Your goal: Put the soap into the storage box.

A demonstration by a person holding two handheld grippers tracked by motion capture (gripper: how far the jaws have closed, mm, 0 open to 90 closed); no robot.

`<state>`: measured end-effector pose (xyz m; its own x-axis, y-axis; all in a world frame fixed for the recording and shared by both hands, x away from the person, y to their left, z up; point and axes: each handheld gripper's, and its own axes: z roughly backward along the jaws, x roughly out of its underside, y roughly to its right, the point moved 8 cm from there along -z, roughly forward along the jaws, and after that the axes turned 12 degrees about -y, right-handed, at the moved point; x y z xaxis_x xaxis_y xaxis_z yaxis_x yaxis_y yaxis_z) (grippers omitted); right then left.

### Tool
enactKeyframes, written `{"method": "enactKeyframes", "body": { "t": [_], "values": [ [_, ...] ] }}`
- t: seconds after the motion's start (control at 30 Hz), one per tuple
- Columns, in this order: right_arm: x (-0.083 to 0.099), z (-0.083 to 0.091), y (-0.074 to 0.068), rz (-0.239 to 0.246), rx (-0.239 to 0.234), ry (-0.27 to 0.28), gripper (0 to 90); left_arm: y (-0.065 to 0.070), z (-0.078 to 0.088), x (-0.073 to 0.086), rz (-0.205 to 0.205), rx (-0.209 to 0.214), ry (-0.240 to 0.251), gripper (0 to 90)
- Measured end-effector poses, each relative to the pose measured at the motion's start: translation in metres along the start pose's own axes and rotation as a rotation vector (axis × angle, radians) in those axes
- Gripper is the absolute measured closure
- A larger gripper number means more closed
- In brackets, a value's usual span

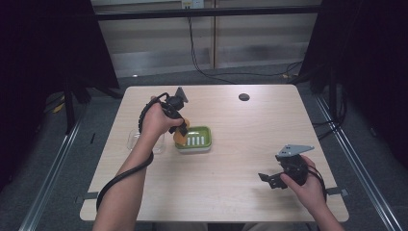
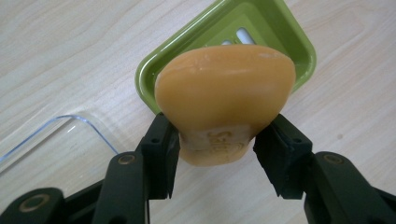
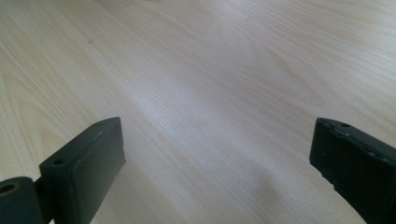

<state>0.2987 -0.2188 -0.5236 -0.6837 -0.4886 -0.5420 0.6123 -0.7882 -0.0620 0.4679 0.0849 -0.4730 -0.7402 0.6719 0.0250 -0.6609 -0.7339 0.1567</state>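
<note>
Left gripper view: jaws clamp orange soap (image 2: 224,93), lettering perhaps stamped.

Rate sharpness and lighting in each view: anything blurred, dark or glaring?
High view: table evenly lit, surroundings dark. Left gripper view: soap and green dish sharp, slight sheen on the soap. Right gripper view: jaws soft, wood grain blurs toward the top, pale glare band mid-frame.
</note>
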Motion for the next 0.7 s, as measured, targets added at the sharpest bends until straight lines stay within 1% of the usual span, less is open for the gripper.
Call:
{"method": "enactKeyframes", "body": {
  "t": [0.03, 0.07, 0.1, 0.17, 0.2, 0.23, 0.27, 0.3, 0.37, 0.43, 0.47, 0.5, 0.53, 0.63, 0.67, 0.7],
  "values": [
    [0.000, 0.000, 0.000, 0.001, -0.003, 0.002, 2.7, 0.001, -0.002, -0.001, -0.002, 0.010, -0.004, 50.4],
    [0.000, 0.000, 0.000, 0.002, -0.003, 0.002, 2.8, 0.001, -0.003, -0.002, 0.007, 0.014, -0.009, 50.4],
    [0.000, 0.000, 0.001, 0.000, -0.001, 0.001, 2.8, 0.001, -0.005, -0.004, -0.006, 0.012, -0.003, 50.4],
    [0.001, 0.000, 0.001, -0.012, -0.002, -0.006, 2.8, 0.001, -0.007, -0.006, 0.003, 0.016, -0.003, 50.4],
    [0.001, 0.000, 0.001, -0.009, -0.002, -0.004, 2.8, 0.001, -0.008, -0.007, -0.004, 0.012, -0.005, 50.4],
    [0.001, 0.000, 0.001, -0.009, -0.001, -0.006, 2.7, 0.001, -0.008, -0.008, -0.001, 0.002, -0.007, 50.4],
    [0.001, 0.000, 0.001, -0.009, -0.001, -0.006, 2.7, 0.001, -0.009, -0.008, -0.008, 0.006, -0.011, 50.4],
    [0.001, 0.000, 0.001, -0.002, -0.001, -0.001, 2.7, 0.001, -0.010, -0.010, -0.005, 0.004, -0.008, 50.4],
    [0.001, -0.001, 0.000, 0.001, -0.003, 0.000, 2.7, 0.001, -0.012, -0.010, 0.001, 0.013, -0.015, 50.4],
    [0.001, -0.001, 0.000, 0.001, -0.001, -0.002, 2.7, 0.001, -0.014, -0.011, -0.001, 0.010, -0.018, 50.5],
    [0.001, -0.001, 0.000, 0.002, -0.001, -0.001, 2.7, 0.001, -0.015, -0.011, -0.003, 0.012, -0.011, 50.5],
    [0.001, -0.001, 0.000, 0.000, -0.001, -0.001, 2.8, 0.001, -0.016, -0.011, 0.001, 0.009, -0.016, 50.5],
    [0.001, 0.000, 0.000, -0.008, -0.003, -0.005, 2.7, 0.001, -0.017, -0.011, -0.002, 0.016, -0.019, 50.5],
    [0.001, -0.001, 0.000, -0.003, -0.003, -0.003, 2.7, 0.001, -0.018, -0.011, -0.007, 0.021, -0.017, 50.5],
    [0.001, -0.001, 0.000, -0.004, -0.004, -0.003, 2.7, 0.000, -0.018, -0.011, 0.000, 0.010, -0.015, 50.5],
    [0.001, -0.001, 0.000, -0.003, -0.004, -0.003, 2.7, 0.001, -0.019, -0.011, -0.007, 0.019, -0.019, 50.5]
  ]
}}
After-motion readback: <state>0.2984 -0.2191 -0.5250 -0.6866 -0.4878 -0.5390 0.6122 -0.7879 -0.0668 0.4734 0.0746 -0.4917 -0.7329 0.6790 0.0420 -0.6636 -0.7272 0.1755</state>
